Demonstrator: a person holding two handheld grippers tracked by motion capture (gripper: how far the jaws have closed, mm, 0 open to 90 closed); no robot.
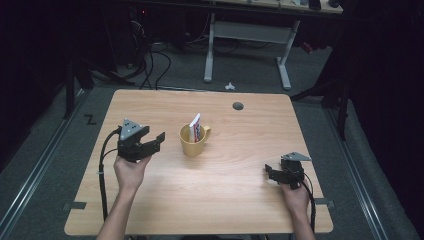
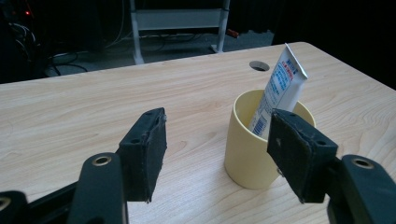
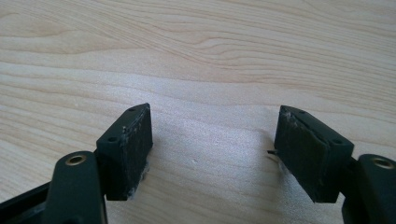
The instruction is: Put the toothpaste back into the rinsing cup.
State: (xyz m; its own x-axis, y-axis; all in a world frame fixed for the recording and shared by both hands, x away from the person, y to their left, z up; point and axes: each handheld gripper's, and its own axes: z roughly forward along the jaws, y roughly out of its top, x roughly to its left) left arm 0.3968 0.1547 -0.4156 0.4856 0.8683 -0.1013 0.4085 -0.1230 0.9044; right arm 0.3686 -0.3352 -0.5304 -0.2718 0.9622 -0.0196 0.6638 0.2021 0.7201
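A pale yellow mug [image 1: 193, 140] [image 2: 254, 144] stands near the middle of the wooden table [image 1: 225, 210]. A white tube with blue and red print [image 1: 196, 127] [image 2: 278, 91] leans inside it, top sticking out. My left gripper [image 1: 152, 136] [image 2: 224, 156] is open just left of the mug, held above the table, jaws empty; in the left gripper view the mug sits beyond the right jaw. My right gripper [image 1: 270, 172] [image 3: 215, 149] is open low over bare wood near the table's right front, nothing between its jaws.
A round cable hole [image 1: 238, 106] [image 2: 259, 66] sits in the table's far side. Beyond the table are a white desk frame [image 1: 247, 45], cables on the floor and dark surroundings. Metal rails run along both sides of the floor.
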